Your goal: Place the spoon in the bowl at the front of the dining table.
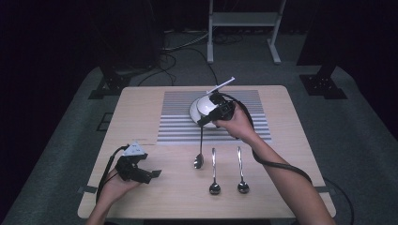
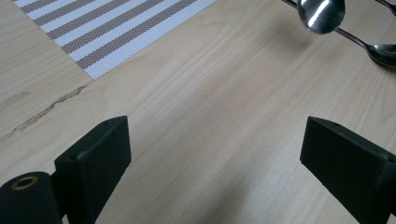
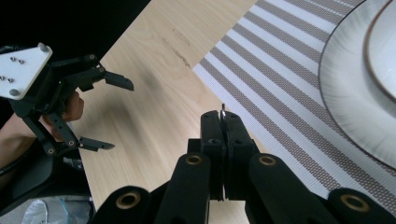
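My right gripper [image 1: 205, 123] is over the front edge of the striped placemat [image 1: 178, 126], shut on the tip of a metal spoon's handle [image 3: 223, 110]. The spoon [image 1: 199, 161] hangs down from it, bowl end lowest, just above the wood. The same spoon's bowl [image 2: 321, 14] is at the top of the left gripper view. Two more spoons [image 1: 214, 174] [image 1: 241, 171] lie side by side on the table to its right. My left gripper [image 1: 152, 176] rests at the front left of the table, open and holding nothing, also seen as the left gripper [image 3: 120, 116] in the right gripper view.
A white plate [image 3: 345, 93] with a bowl on it sits on the placemat just behind my right gripper. Bare wood lies between the left gripper's jaws [image 2: 219, 158]. A metal stand [image 1: 244, 28] and cables are on the floor beyond the table.
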`<state>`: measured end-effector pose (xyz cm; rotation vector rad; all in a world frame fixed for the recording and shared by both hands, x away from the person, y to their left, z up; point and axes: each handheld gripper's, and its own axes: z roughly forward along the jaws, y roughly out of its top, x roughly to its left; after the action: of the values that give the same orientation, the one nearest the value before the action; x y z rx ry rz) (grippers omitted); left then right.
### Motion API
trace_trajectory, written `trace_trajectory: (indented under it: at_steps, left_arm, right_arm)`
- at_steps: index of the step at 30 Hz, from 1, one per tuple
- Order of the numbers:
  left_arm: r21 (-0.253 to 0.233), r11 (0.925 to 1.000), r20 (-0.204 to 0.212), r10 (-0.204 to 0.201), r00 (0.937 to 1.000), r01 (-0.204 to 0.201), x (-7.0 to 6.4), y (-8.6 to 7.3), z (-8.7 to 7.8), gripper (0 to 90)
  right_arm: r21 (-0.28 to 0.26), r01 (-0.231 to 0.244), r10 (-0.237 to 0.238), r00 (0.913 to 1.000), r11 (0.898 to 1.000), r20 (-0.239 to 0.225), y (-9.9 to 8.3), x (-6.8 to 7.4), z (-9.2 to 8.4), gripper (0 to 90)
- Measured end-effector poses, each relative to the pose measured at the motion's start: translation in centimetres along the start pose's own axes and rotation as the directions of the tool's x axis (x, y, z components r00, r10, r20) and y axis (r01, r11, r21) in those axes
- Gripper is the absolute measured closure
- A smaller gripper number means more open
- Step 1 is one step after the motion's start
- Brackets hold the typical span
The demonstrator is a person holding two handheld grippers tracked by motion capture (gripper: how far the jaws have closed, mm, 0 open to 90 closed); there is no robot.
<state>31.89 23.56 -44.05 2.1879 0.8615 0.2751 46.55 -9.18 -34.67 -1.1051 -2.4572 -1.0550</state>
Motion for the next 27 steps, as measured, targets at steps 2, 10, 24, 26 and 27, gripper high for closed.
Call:
trace_trajectory:
  at_steps: [2, 10, 24, 26, 27]
  left_arm:
    - [0.004, 1.0, -0.007, 0.002, 1.0, -0.002, 0.0, 0.0, 0.0, 5.4]
    - [0.007, 1.0, -0.015, -0.005, 0.9999, 0.005, 0.1, -0.1, 0.1, 4.3]
    - [0.0, 0.9999, -0.025, -0.014, 0.9996, 0.014, 0.4, -0.2, -0.1, 3.9]
    - [-0.001, 0.9999, -0.024, -0.016, 0.9996, 0.016, 0.4, -0.2, -0.1, 3.9]
    - [0.0, 0.9999, -0.023, -0.015, 0.9996, 0.015, 0.4, -0.2, -0.1, 3.9]
  right_arm:
    - [-0.015, -0.012, 0.012, 0.9999, 1.0, 0.004, 0.0, -0.3, -0.5, 88.3]
    - [-0.046, -0.022, 0.023, 0.9995, 0.999, 0.02, 0.3, -0.9, -1.4, 88.3]
    - [-0.078, -0.042, 0.046, 0.998, 0.996, 0.043, 0.8, -1.7, -2.7, 88.3]
    - [-0.081, -0.044, 0.048, 0.9978, 0.996, 0.046, 0.8, -1.8, -2.8, 88.3]
    - [-0.084, -0.044, 0.048, 0.9978, 0.995, 0.045, 0.9, -1.9, -2.9, 88.3]
